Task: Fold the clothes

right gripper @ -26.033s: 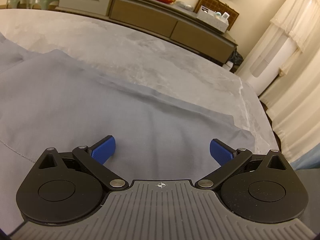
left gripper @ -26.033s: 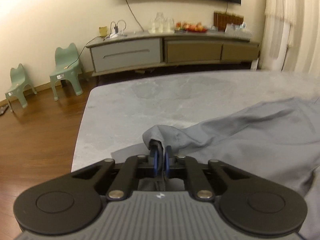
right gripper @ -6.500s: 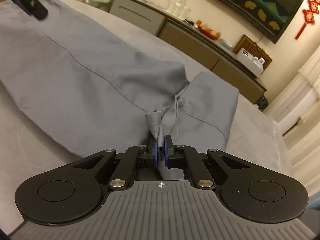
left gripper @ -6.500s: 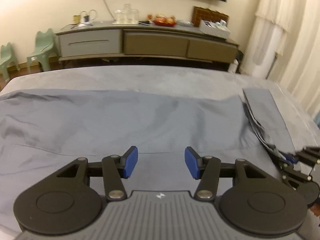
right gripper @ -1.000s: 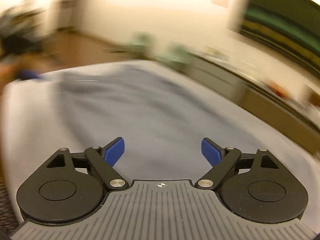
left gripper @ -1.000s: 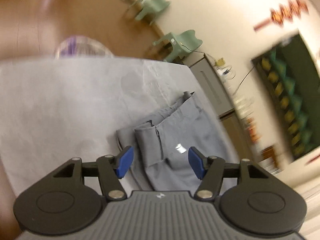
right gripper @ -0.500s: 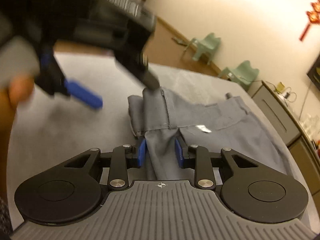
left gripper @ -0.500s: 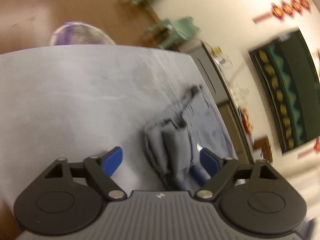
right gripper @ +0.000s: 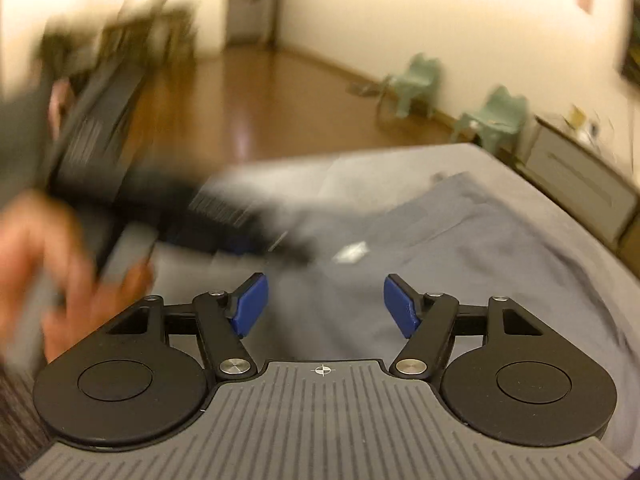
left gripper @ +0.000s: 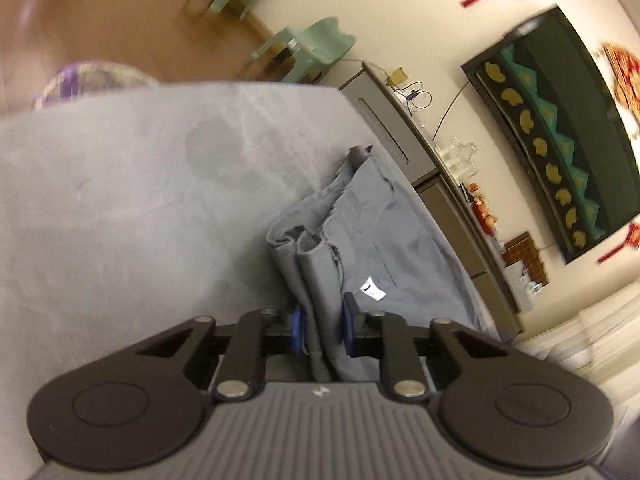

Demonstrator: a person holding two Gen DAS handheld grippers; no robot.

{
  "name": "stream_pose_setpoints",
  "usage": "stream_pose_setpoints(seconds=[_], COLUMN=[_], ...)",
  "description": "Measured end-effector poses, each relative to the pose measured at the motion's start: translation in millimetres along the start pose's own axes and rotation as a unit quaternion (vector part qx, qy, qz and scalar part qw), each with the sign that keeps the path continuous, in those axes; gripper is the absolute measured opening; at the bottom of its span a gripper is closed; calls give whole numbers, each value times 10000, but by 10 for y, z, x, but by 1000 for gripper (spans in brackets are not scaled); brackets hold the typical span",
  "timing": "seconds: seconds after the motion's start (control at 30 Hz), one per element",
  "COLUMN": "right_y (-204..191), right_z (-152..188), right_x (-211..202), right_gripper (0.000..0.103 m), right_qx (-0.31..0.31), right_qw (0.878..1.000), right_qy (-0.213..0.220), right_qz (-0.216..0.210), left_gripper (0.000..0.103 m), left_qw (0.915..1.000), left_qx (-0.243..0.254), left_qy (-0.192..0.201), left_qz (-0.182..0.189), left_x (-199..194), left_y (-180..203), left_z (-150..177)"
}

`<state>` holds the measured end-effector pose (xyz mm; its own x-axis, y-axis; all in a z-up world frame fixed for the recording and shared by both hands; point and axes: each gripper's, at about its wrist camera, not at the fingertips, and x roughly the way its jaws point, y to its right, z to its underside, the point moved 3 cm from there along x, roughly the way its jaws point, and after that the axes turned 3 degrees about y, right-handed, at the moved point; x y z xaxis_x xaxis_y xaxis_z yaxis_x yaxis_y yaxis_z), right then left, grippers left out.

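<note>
1. The left tongs (left gripper: pixel 322 328) are closing, their blue pads narrow with a bunched fold of the grey garment (left gripper: pixel 376 240) between them; the cloth fills the gap and the pads appear to press on it.
2. The right tongs (right gripper: pixel 325 306) are opening, the blue pads standing wide with nothing between them, above the garment (right gripper: pixel 480 248).
3. The garment lies folded on the grey surface (left gripper: pixel 120 200), toward its far side near the long cabinet (left gripper: pixel 400 140); a small white label (left gripper: pixel 372 290) shows on the cloth just beyond the left tongs.
4. In the right wrist view the left tongs appear as a blurred dark shape at the garment's near edge, held by a hand (right gripper: pixel 60 272).
5. Two green chairs (right gripper: pixel 492 116) stand on the wooden floor by the wall.
</note>
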<state>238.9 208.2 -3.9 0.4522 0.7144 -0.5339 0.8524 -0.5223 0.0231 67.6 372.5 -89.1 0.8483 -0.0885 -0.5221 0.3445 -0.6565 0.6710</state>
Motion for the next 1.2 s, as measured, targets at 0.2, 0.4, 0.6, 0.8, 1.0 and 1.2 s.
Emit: stream_pose_setpoints(seconds=[0.2, 0.4, 0.6, 0.8, 1.0, 1.2], right_y=[1175, 1836, 1788, 845, 571, 1303], right_z=[-199, 184, -374, -469, -127, -232], right_x=[613, 1486, 1774, 2700, 3271, 2161], right_gripper=[40, 34, 98, 100, 26, 6], right_qx=[918, 1228, 1743, 279, -969, 245], right_qw=[9794, 9559, 9695, 9692, 9414, 9853], right_qy=[-849, -1951, -1247, -2429, -3155, -1351], right_qz=[1588, 1819, 1189, 287, 694, 1015], left_gripper=[15, 15, 15, 15, 15, 15], left_qw=[9959, 9680, 9422, 9347, 9283, 9112], left_qx=[760, 2308, 3165, 3373, 3557, 3911], left_qy=[453, 934, 1043, 1039, 1029, 1251], left_qz=[-174, -306, -356, -414, -335, 338], left_x=[-191, -333, -339, -340, -386, -637], left_y=[427, 917, 1248, 1314, 1340, 1758], left_z=[28, 259, 501, 566, 591, 836])
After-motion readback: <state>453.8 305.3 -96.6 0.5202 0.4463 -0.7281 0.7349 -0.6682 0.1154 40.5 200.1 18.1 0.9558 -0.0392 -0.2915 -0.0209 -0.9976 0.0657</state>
